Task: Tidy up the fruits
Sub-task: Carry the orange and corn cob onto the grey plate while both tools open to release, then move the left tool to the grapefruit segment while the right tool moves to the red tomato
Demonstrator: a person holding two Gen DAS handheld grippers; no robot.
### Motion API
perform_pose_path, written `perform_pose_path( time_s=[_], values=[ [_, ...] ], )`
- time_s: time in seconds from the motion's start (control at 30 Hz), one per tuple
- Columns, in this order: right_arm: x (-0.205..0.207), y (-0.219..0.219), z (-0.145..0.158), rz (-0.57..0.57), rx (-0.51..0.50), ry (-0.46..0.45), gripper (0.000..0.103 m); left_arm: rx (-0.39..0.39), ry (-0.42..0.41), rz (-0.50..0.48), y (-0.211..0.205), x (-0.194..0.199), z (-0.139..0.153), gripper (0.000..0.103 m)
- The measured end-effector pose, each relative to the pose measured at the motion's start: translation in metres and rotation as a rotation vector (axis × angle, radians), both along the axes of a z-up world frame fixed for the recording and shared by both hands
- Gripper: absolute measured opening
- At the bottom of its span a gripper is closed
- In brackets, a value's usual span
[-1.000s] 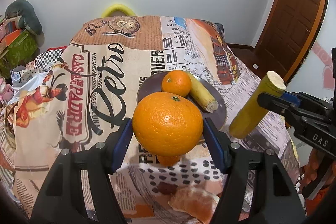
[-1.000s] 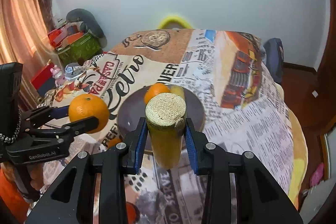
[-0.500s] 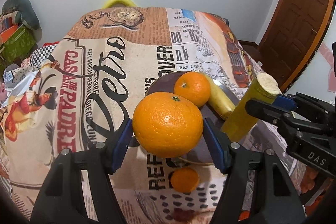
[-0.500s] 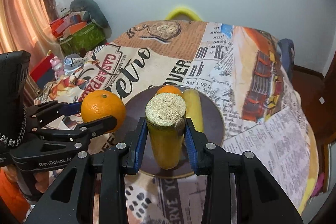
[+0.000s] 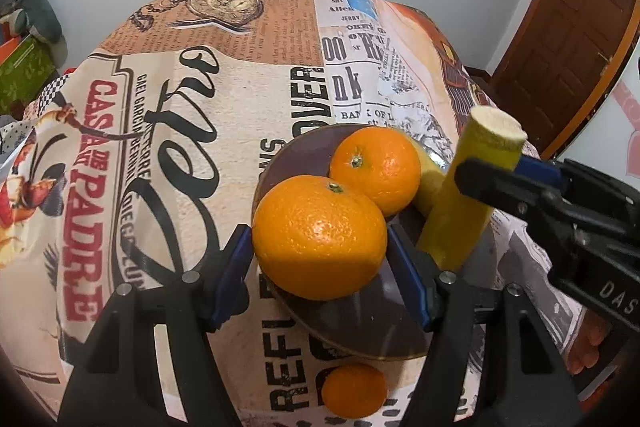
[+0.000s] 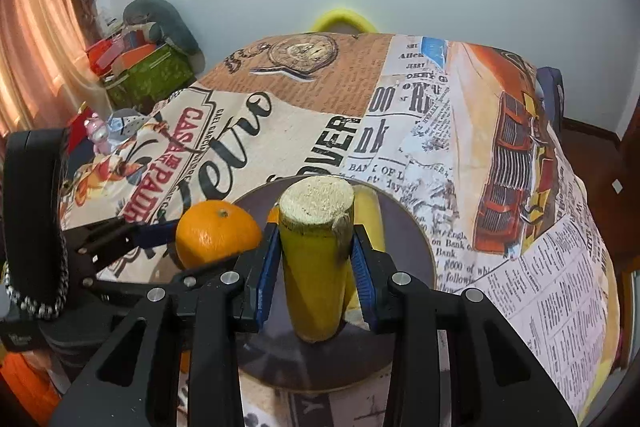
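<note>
My left gripper [image 5: 320, 245] is shut on a large orange [image 5: 320, 237] and holds it over the near left part of a dark round plate [image 5: 360, 323]. On the plate lie a smaller orange [image 5: 376, 169] and a yellow banana piece [image 5: 426, 183]. My right gripper [image 6: 316, 263] is shut on a yellow cut banana piece [image 6: 314, 267], held upright over the plate [image 6: 408, 239]. The held orange [image 6: 218, 233] and left gripper [image 6: 120, 243] show at its left. In the left wrist view the held banana piece [image 5: 460, 207] stands at the right.
A small orange [image 5: 354, 389] lies on the printed tablecloth [image 5: 180, 155] just in front of the plate. A yellow chair back [image 6: 340, 21] is behind the table. Boxes and toys [image 6: 140, 67] are at the left, a wooden door [image 5: 568, 27] at the right.
Both grippers have moved forward and lower over the plate with their fruit. The orange and the banana piece are now close together above the plate.
</note>
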State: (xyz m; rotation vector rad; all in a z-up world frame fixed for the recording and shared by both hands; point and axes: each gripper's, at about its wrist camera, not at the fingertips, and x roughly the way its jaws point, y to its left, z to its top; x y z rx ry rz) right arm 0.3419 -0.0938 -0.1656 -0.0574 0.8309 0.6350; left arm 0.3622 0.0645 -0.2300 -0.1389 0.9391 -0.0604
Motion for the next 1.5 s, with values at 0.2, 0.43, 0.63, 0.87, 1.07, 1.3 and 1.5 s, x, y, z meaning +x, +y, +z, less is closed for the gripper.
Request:
perform_pose_path(
  time_s=[0.2, 0.43, 0.63, 0.87, 1.07, 1.3, 1.5],
  values=[
    [0.009, 0.006, -0.004, -0.012, -0.028, 0.001, 0.033, 0.011, -0.001, -0.007, -0.001, 0.001, -0.001, 0.068],
    [0.014, 0.004, -0.009, -0.031, -0.066, 0.015, 0.037, 0.043, 0.003, -0.013, -0.005, 0.001, -0.002, 0.068],
    [0.011, 0.001, -0.012, -0.023, -0.081, 0.039, 0.043, 0.039, -0.002, -0.015, -0.007, -0.004, 0.003, 0.069],
    [-0.006, -0.007, 0.004, -0.024, -0.064, 0.014, 0.043, 0.051, -0.038, 0.003, -0.005, -0.018, 0.023, 0.071],
    [-0.032, -0.023, 0.028, -0.045, -0.040, -0.025, 0.043, 0.060, -0.071, 0.019, -0.003, -0.041, 0.046, 0.071],
    [-0.072, -0.044, 0.058, -0.070, -0.020, -0.093, 0.043, 0.068, -0.116, 0.025, -0.006, -0.076, 0.075, 0.071],
    [-0.104, -0.059, 0.066, -0.081, -0.025, -0.115, 0.045, 0.070, -0.141, 0.024, -0.012, -0.110, 0.092, 0.073]
  ],
)
